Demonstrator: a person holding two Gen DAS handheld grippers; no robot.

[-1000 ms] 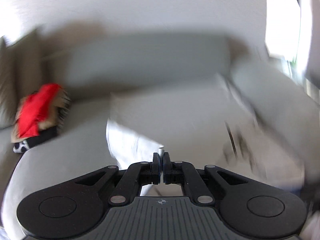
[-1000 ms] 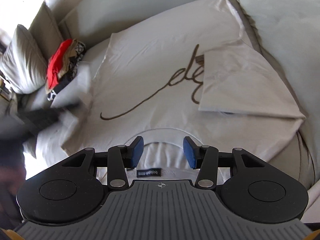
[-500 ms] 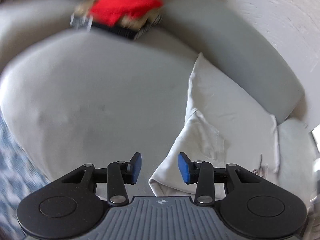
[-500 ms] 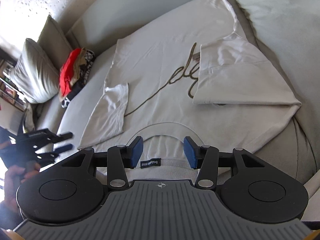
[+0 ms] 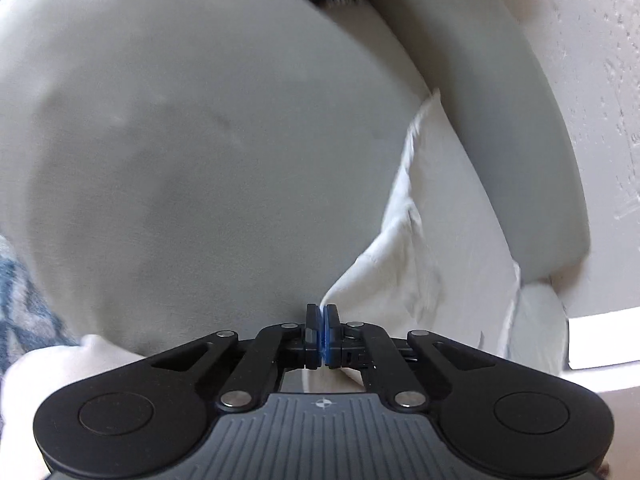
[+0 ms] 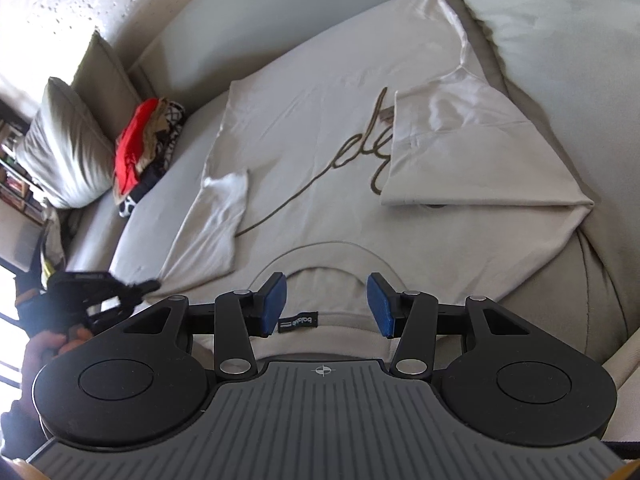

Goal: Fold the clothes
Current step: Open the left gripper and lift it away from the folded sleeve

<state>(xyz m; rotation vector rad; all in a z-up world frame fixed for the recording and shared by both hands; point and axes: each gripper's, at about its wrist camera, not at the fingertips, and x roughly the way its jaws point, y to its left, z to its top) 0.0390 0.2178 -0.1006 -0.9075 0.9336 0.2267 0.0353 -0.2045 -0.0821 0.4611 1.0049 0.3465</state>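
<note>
A beige T-shirt (image 6: 320, 132) with a brown script print lies flat on the grey sofa seat, both sleeves folded inward. My right gripper (image 6: 326, 304) is open, hovering just above the collar and its black label (image 6: 298, 322). My left gripper (image 5: 322, 332) is shut on the shirt's left shoulder corner (image 5: 400, 264); it also shows at the left of the right wrist view (image 6: 132, 286), at the shirt's edge.
A pile of folded clothes with a red piece on top (image 6: 142, 148) sits at the sofa's far left beside a grey cushion (image 6: 64, 144). The sofa backrest (image 6: 280, 12) runs behind the shirt. A large pillow (image 6: 560, 32) lies at the right. A blue rug (image 5: 20, 288) is below.
My left gripper let go of the left sleeve, which now lies folded on the shirt, moved to the shirt's shoulder corner and closed on it. My right gripper stayed open over the collar.
</note>
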